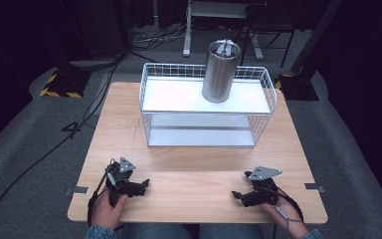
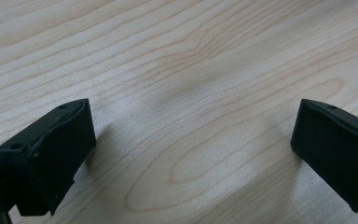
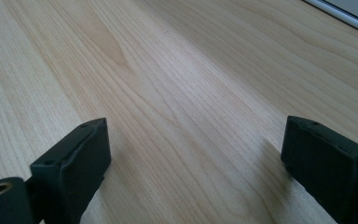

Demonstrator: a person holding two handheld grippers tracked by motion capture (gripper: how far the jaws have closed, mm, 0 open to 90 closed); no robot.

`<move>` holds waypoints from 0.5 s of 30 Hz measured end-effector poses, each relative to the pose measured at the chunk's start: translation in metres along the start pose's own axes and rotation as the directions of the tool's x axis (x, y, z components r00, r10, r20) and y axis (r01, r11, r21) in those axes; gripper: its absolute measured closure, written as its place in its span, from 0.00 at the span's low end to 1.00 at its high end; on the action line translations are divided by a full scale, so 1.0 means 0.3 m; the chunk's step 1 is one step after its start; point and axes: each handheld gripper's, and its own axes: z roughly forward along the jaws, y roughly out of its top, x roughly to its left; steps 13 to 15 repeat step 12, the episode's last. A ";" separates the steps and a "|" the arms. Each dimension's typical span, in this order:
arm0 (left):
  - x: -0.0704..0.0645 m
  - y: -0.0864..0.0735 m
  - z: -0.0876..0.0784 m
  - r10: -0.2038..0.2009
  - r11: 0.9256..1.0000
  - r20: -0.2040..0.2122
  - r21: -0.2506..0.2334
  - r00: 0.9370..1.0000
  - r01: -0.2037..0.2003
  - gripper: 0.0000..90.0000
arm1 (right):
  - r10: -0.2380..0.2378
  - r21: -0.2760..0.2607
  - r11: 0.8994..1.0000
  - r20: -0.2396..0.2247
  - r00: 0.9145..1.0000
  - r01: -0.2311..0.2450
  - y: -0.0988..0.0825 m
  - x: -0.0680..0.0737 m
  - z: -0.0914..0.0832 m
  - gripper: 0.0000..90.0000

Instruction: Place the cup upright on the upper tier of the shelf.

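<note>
A tall steel tumbler (image 1: 221, 71) with a lid stands upright on the top shelf of a white wire rack (image 1: 207, 105) at the back of the wooden table (image 1: 194, 179). My left gripper (image 1: 145, 184) rests on the table near its front left, held by a hand, jaws wide apart over bare wood (image 2: 191, 121). My right gripper (image 1: 235, 194) lies at the front right, also held by a hand, and its jaws stand wide apart with only wood grain (image 3: 191, 130) between them. Both tips point inward toward the table's middle.
The rack has a lower shelf (image 1: 201, 136) with nothing on it. Bare table lies between the rack and the grippers. Black cables (image 1: 45, 154) run across the grey floor at the left, and table legs (image 1: 187, 30) stand behind.
</note>
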 end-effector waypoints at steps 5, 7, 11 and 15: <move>0.000 0.000 0.001 0.001 1.000 -0.001 -0.001 1.000 -0.001 0.00 | -0.001 -0.002 1.000 0.000 1.000 0.001 0.000 0.000 0.001 0.09; 0.000 0.000 0.001 0.001 1.000 -0.001 -0.001 1.000 -0.001 0.00 | 0.001 -0.003 1.000 -0.001 1.000 -0.001 -0.001 0.000 0.000 0.10; 0.000 0.000 0.001 0.002 1.000 -0.001 -0.002 1.000 -0.002 0.00 | 0.004 -0.005 1.000 0.001 1.000 -0.004 0.000 -0.002 0.001 0.10; 0.000 0.000 0.001 0.000 1.000 -0.001 -0.001 1.000 0.000 0.00 | 0.004 -0.005 1.000 0.001 1.000 -0.004 0.000 -0.002 0.001 0.10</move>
